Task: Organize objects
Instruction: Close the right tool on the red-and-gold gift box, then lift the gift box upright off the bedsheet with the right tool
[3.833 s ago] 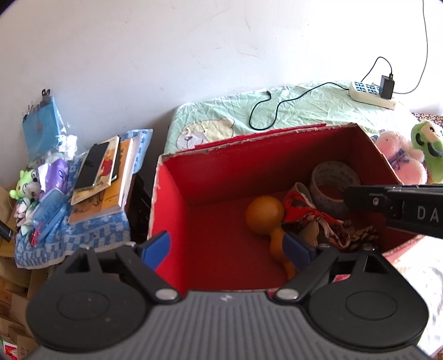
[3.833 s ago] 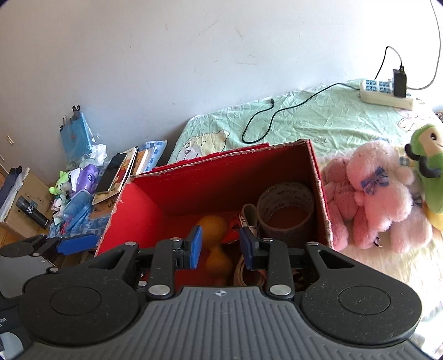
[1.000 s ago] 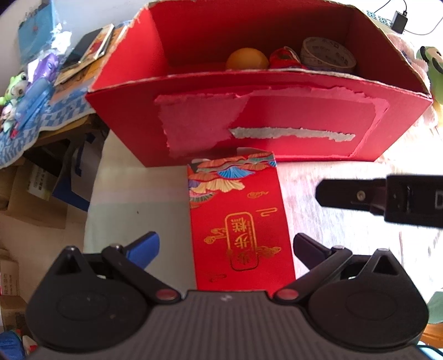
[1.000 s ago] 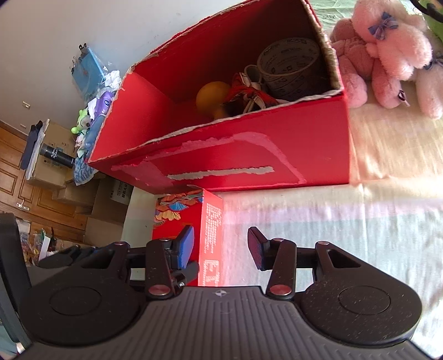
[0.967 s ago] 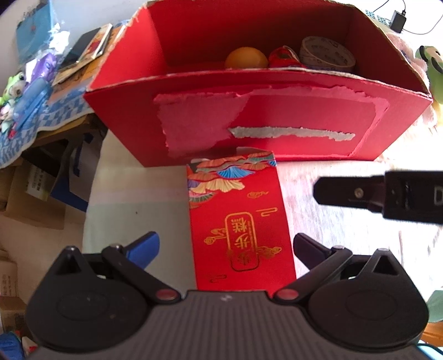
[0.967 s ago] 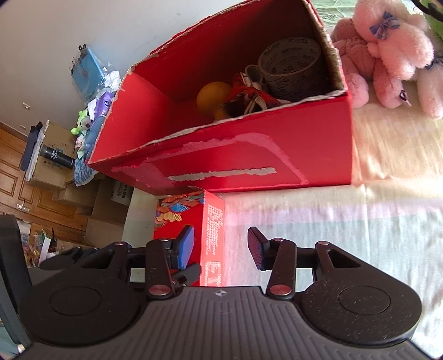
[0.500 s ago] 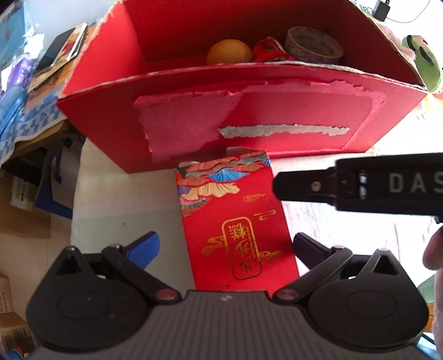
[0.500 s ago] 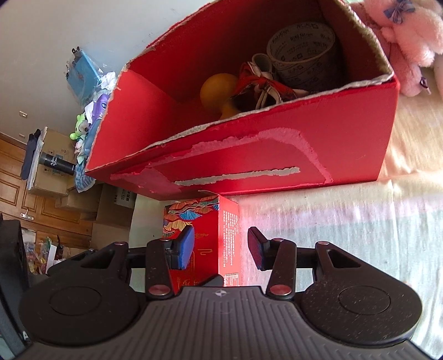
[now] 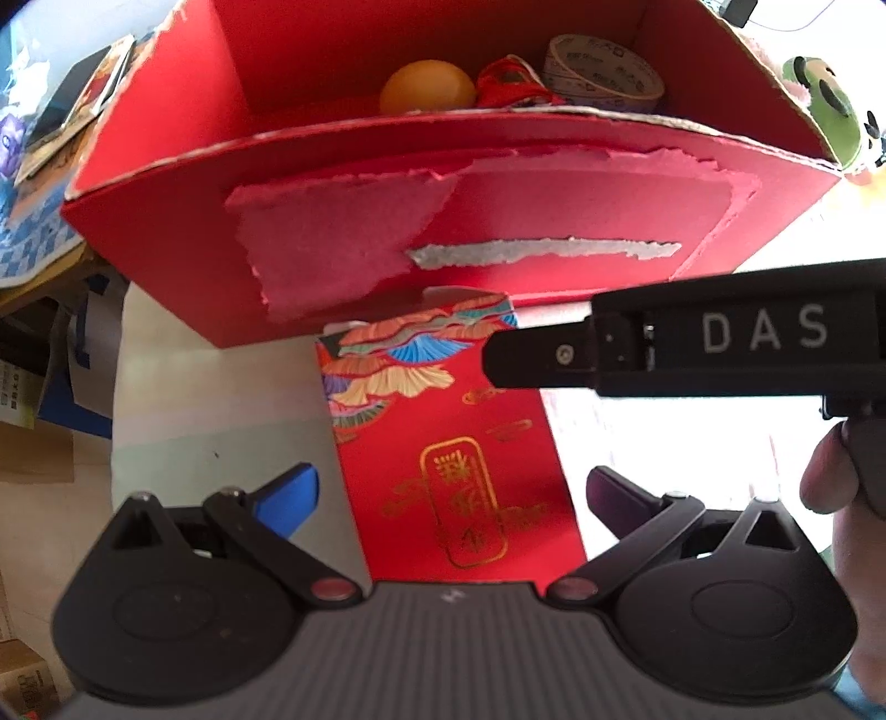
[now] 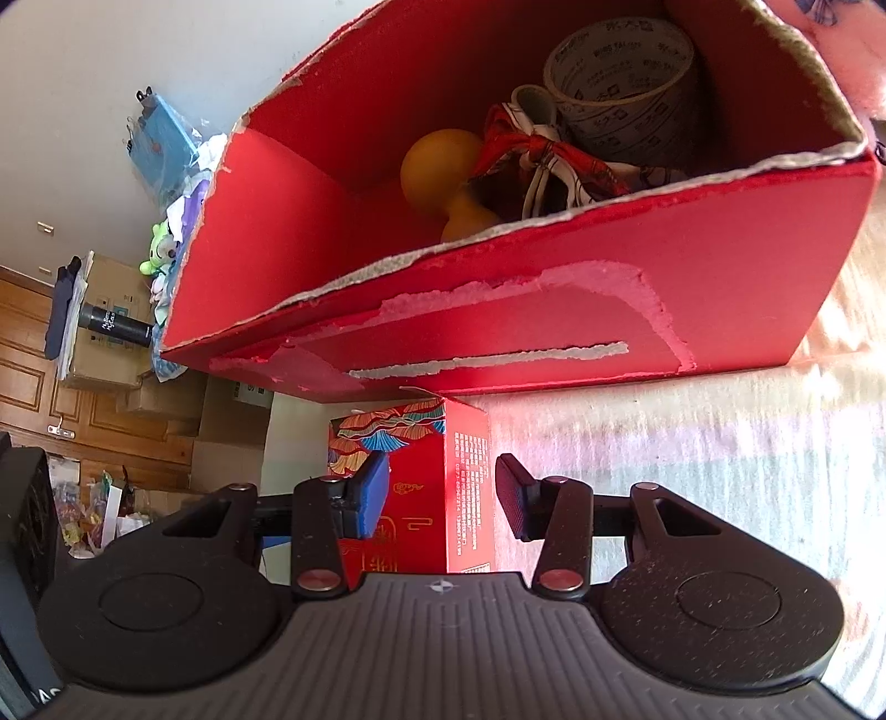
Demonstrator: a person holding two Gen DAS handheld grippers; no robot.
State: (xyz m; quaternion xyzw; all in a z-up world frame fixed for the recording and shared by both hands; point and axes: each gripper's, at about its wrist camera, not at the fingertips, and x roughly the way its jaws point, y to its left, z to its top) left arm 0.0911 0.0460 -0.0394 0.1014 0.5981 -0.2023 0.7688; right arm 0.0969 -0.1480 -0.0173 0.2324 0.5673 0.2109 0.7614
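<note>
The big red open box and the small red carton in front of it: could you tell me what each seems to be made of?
Big red open box: apparently paperboard with a matte red facing; its torn front skin exposes pale fibrous layers, and the rim is ragged. Small red carton: likely thin printed card with a smooth finish, having crisp folded edges, gold lettering and a coloured fan pattern.

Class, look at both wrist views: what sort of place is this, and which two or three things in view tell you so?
Probably a bedroom or lived-in spare room at home. A pink plush toy and a green plush toy lie on bedding, and stacked cardboard boxes stand by a wooden panelled door.
</note>
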